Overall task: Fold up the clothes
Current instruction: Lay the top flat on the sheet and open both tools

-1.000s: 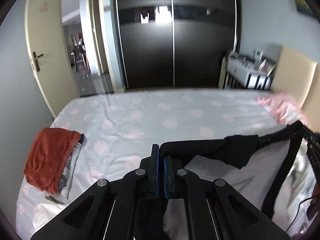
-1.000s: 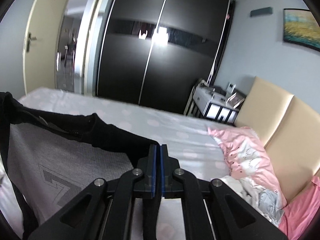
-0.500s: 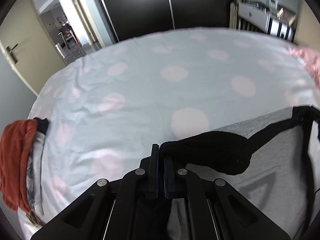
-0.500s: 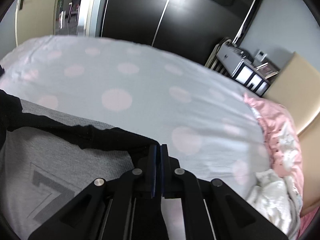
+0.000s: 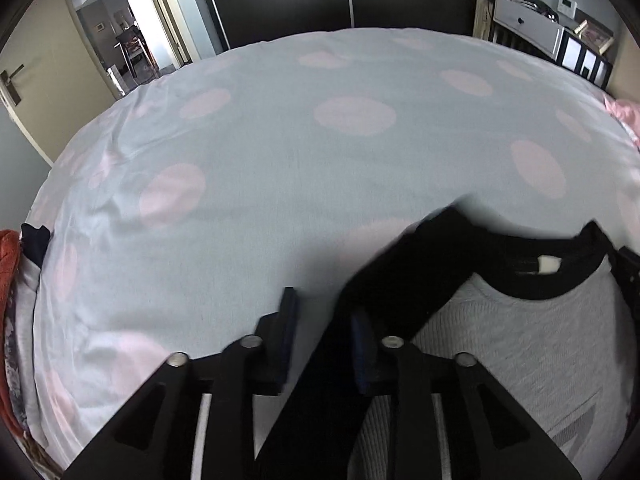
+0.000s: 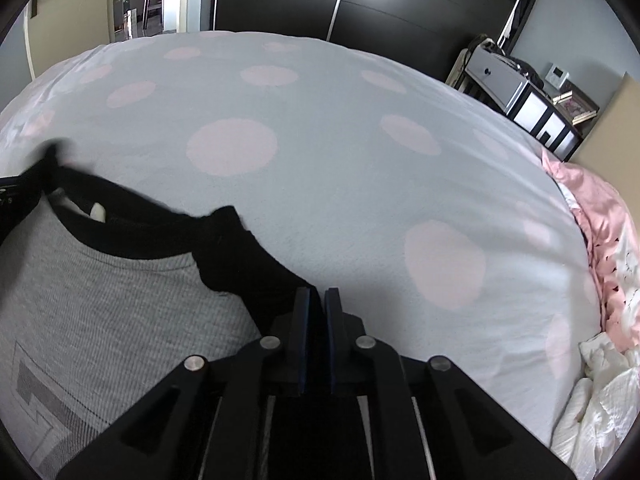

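**Grey shirt laid flat between our two grippers, collar away from us**

Grey knit with black sleeves and a black collar band, the shirt (image 5: pixel 532 344) lies chest-up on the spotted bed sheet (image 5: pixel 280 168), its neck opening pointing away from us and its hem running out of view below the cameras. So its long axis runs from us toward the wardrobe, and the shoulder line runs crosswise between our hands.

Our left gripper (image 5: pixel 326 332) sits at the shirt's left shoulder with its fingers spread; the black sleeve (image 5: pixel 420 264) lies against the inner finger and trails forward over the sheet, pinched by nothing we can see. Our right gripper (image 6: pixel 316 322) sits at the opposite shoulder (image 6: pixel 256 280) with only a narrow slit between its pads. Black cloth runs up to that slit, yet we cannot tell whether any of it is clamped.

Each hand is nearest its own sleeve, and the body of the shirt lies inward from both. We judge that any fold from here turns on that: a sleeve would travel inward across the grey chest, at right angles to the long axis. A stack of folded clothes (image 5: pixel 16 320) rests at the sheet's left edge, well apart.
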Demonstrator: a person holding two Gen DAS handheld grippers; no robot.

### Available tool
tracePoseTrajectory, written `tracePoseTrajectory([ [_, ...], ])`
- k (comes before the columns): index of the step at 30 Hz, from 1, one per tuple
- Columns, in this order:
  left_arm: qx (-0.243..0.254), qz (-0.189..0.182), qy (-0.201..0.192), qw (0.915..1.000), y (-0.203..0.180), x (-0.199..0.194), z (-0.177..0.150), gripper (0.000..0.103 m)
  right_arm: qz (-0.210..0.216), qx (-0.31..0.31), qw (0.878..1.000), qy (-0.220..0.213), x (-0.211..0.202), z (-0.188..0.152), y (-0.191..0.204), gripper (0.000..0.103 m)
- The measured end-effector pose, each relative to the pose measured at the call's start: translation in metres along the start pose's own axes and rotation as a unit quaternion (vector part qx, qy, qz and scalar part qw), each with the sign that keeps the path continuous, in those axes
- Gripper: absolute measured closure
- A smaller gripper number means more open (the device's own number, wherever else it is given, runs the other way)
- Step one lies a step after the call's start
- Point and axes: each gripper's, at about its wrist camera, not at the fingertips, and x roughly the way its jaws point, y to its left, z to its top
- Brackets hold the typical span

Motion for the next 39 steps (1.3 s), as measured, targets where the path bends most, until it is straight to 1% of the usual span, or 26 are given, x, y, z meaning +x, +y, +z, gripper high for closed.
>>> tracePoseTrajectory([
  [1, -0.005, -0.002, 0.000, 1.0000, 0.001, 0.001, 0.001, 0.067, 0.008, 0.009, 1.000, 0.003, -0.002, 0.001, -0.002, 0.093],
  [2, -0.010, -0.004, 0.001, 0.9999, 0.001, 0.001, 0.001, 0.062, 0.021, 0.023, 0.999, 0.008, -0.005, 0.002, -0.006, 0.089],
  [3, -0.015, -0.006, 0.001, 0.9999, 0.002, 0.002, 0.002, 0.058, 0.033, 0.037, 0.999, 0.012, -0.008, 0.002, -0.011, 0.087],
  [4, -0.019, -0.008, 0.001, 0.9998, 0.004, -0.003, -0.001, 0.058, 0.041, 0.050, 0.998, 0.013, -0.012, 0.001, -0.017, 0.084],
  [8, -0.027, -0.014, -0.002, 0.9995, 0.019, -0.038, -0.024, 0.058, 0.057, 0.100, 0.993, 0.014, -0.041, -0.008, -0.048, 0.083],
  [9, -0.029, -0.017, -0.003, 0.9994, 0.025, -0.049, -0.032, 0.058, 0.060, 0.111, 0.992, 0.013, -0.052, -0.016, -0.056, 0.083],
  [11, -0.034, -0.038, -0.004, 0.9987, 0.033, -0.073, -0.054, 0.057, 0.065, 0.133, 0.989, 0.013, -0.074, -0.034, -0.073, 0.083],
  [12, -0.037, -0.051, -0.005, 0.9980, 0.037, -0.086, -0.066, 0.052, 0.066, 0.140, 0.988, 0.014, -0.086, -0.048, -0.078, 0.083],
  [14, -0.047, -0.067, -0.004, 0.9966, 0.042, -0.112, -0.093, 0.048, 0.067, 0.152, 0.986, 0.018, -0.110, -0.078, -0.086, 0.083],
  [16, -0.063, -0.063, 0.011, 0.9960, 0.045, -0.131, -0.119, 0.048, 0.068, 0.165, 0.984, 0.022, -0.133, -0.107, -0.095, 0.083],
  [18, -0.080, -0.053, 0.029, 0.9950, 0.046, -0.147, -0.146, 0.048, 0.067, 0.166, 0.984, 0.025, -0.158, -0.140, -0.095, 0.083],
  [22, -0.116, -0.067, 0.050, 0.9898, 0.050, -0.172, -0.191, 0.048, 0.089, 0.179, 0.979, 0.037, -0.200, -0.205, -0.090, 0.083],
  [24, -0.123, -0.069, 0.051, 0.9887, 0.048, -0.184, -0.210, 0.048, 0.101, 0.200, 0.974, 0.047, -0.213, -0.234, -0.091, 0.083],
  [25, -0.124, -0.066, 0.050, 0.9889, 0.047, -0.190, -0.220, 0.048, 0.105, 0.212, 0.970, 0.053, -0.219, -0.247, -0.092, 0.083],
  [27, -0.121, -0.052, 0.046, 0.9903, 0.047, -0.198, -0.238, 0.048, 0.100, 0.242, 0.962, 0.077, -0.224, -0.273, -0.096, 0.083],
  [30, -0.125, -0.055, 0.048, 0.9894, 0.048, -0.202, -0.260, 0.048, 0.109, 0.270, 0.952, 0.095, -0.229, -0.300, -0.099, 0.083],
  [34, -0.151, -0.073, 0.066, 0.9837, 0.056, -0.201, -0.280, 0.048, 0.118, 0.283, 0.943, 0.128, -0.227, -0.325, -0.093, 0.083],
  [38, -0.188, -0.077, 0.066, 0.9769, 0.068, -0.201, -0.287, 0.048, 0.116, 0.289, 0.935, 0.169, -0.221, -0.339, -0.086, 0.083],
  [39, -0.199, -0.080, 0.066, 0.9746, 0.070, -0.201, -0.289, 0.048, 0.110, 0.288, 0.935, 0.175, -0.219, -0.340, -0.084, 0.083],
])
